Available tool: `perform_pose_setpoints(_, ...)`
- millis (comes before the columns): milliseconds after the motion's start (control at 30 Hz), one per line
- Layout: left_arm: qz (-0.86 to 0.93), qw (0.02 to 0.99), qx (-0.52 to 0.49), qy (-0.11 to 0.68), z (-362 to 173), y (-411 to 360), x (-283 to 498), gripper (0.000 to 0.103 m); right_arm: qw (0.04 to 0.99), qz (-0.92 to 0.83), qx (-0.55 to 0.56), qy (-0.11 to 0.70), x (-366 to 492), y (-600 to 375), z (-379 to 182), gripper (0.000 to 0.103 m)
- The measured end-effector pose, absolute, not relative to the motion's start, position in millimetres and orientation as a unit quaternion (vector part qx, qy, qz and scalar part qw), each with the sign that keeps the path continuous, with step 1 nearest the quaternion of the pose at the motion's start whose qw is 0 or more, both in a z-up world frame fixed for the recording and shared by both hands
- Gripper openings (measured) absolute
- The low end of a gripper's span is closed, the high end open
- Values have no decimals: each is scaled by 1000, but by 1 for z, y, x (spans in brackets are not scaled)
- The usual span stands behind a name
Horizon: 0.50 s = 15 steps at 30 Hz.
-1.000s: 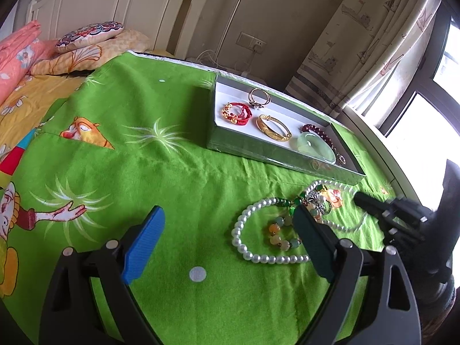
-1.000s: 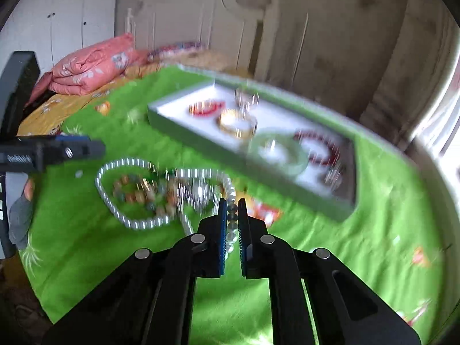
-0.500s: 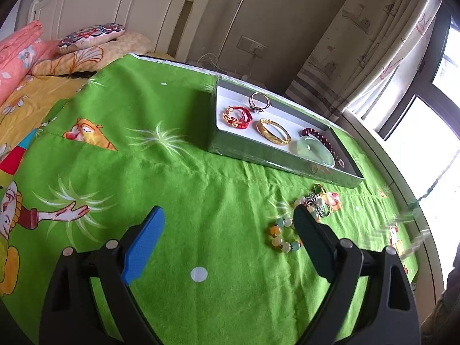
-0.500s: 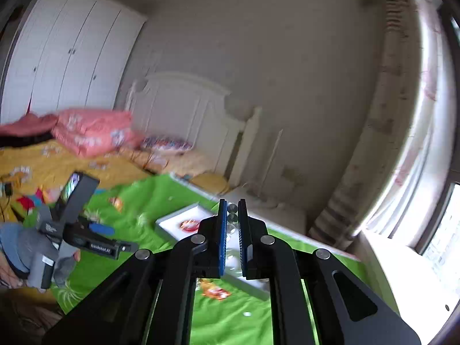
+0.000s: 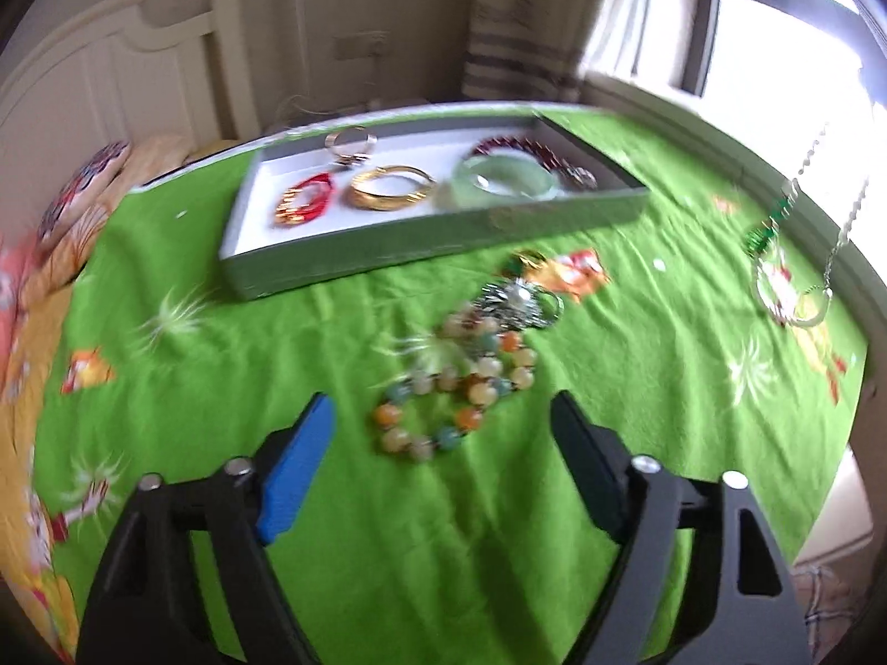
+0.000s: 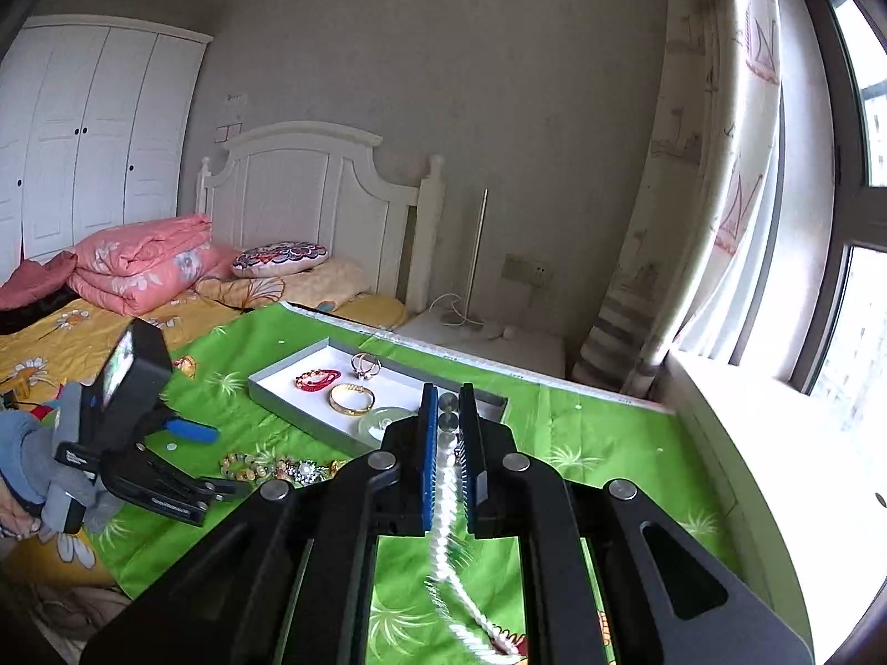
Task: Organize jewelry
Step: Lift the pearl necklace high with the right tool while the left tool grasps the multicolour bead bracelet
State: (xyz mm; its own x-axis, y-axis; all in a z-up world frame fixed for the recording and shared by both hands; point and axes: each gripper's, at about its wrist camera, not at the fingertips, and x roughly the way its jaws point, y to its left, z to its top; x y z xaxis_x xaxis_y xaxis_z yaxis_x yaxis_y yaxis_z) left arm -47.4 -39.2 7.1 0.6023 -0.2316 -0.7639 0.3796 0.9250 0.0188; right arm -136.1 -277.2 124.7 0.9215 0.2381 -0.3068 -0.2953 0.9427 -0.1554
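Right gripper [image 6: 444, 432], raised above the green cloth [image 6: 582, 432], had its fingers [image 6: 428, 426] clamped on a pearl necklace [image 6: 443, 504]; the strand hung down behind them in the right wrist view. In the left wrist view the same strand dangled over the cloth's right edge.

Left gripper [image 5: 443, 443] was aimed down at the cloth, jaws closing, nothing pressed between them. A multicoloured bead bracelet [image 5: 454, 388] lay on the cloth just ahead of the gap, touching a silver brooch-like piece [image 5: 518, 299] farther back.

Grey tray [image 5: 432, 233] sat toward the far edge of the cloth. In it, left to right: red-and-gold bracelet [image 5: 305, 202], gold bangle [image 5: 391, 194], pale green bangle [image 5: 504, 183], dark red bead bracelet [image 5: 521, 145] behind it. A pair of rings [image 5: 350, 141] lay at the tray's back wall.
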Motion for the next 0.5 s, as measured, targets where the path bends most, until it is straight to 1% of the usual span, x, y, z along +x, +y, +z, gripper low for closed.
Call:
perform_pose_setpoints(33, -171, 886, 103, 418, 4, -45, -44, 58, 975, 139, -97, 144, -135, -278, 124, 8)
perform_pose_setpoints(100, -171, 884, 113, 420, 1, -50, -41, 52, 975, 141, -93, 146, -135, -278, 122, 8)
perform_pose_setpoints(133, -177, 883, 112, 420, 1, -51, -41, 45, 975, 141, -92, 147, -134, -280, 121, 8)
perform_pose_setpoints(167, -182, 883, 112, 418, 1, -51, -41, 40, 975, 142, -90, 149, -133, -280, 119, 8)
perform_pose_setpoints(233, -180, 885, 117, 414, 1, -53, -42, 23, 974, 143, -87, 151, -131, -280, 118, 8)
perform_pose_setpoints(333, -175, 887, 127, 408, 1, -53, -46, 16, 974, 144, -82, 152, -131, -282, 116, 8)
perform_pose_setpoints(400, -172, 889, 131, 403, 2, -53, -49, 9, 975, 144, -80, 151, -131, -283, 117, 8)
perform_pose_setpoints(500, -172, 892, 127, 397, 4, -52, -51, 9, 976, 142, -79, 147, -133, -284, 118, 8)
